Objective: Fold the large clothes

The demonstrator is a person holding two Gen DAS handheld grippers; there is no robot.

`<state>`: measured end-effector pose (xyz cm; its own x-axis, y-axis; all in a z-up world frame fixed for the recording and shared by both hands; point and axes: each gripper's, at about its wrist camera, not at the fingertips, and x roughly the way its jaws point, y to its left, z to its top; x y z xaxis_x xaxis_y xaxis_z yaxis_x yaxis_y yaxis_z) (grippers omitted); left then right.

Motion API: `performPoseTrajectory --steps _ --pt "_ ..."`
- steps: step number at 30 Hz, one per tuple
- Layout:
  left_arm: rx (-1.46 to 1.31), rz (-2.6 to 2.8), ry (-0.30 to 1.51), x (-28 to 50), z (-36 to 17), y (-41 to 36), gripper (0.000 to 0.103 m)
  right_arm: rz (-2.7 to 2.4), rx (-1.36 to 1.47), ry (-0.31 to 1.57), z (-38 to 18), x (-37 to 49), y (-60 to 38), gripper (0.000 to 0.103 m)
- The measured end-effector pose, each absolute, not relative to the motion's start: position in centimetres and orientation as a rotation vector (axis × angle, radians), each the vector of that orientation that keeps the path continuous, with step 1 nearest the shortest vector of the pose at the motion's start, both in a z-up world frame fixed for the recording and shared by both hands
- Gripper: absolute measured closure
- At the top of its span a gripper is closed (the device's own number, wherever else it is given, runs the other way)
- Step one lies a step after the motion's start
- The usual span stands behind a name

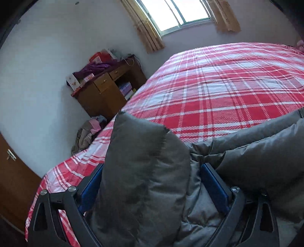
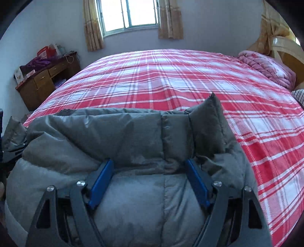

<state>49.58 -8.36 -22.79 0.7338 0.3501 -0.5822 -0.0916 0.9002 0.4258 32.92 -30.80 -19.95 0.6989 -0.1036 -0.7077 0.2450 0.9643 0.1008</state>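
Note:
A grey padded jacket (image 2: 133, 136) lies bunched at the near edge of a bed with a red and white plaid cover (image 2: 171, 79). In the left wrist view the jacket (image 1: 144, 171) fills the space between the blue pads of my left gripper (image 1: 152, 167), with a thick fold standing up between the jaws. My right gripper (image 2: 150, 163) has its jaws wide apart around a thick roll of the same jacket, the blue pads (image 2: 195, 182) pressing into the fabric on both sides. A corner of the jacket (image 2: 210, 117) sticks up at the right.
A wooden desk (image 1: 106, 89) with boxes and purple cloth stands by the far wall left of the bed. A heap of clothes (image 1: 85, 134) lies on the floor beside it. A pink blanket (image 2: 266, 66) sits at the bed's right end. A window (image 2: 129, 13) with curtains is behind.

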Motion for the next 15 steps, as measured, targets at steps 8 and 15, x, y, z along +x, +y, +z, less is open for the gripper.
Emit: performPoseTrajectory --steps 8,15 --pt "0.369 0.241 0.767 49.8 -23.5 -8.2 0.001 -0.199 0.209 0.807 -20.7 33.5 -31.0 0.022" --pt "0.388 0.257 0.769 49.9 -23.8 -8.4 0.001 -0.22 0.173 0.843 -21.2 34.0 -30.5 0.021"
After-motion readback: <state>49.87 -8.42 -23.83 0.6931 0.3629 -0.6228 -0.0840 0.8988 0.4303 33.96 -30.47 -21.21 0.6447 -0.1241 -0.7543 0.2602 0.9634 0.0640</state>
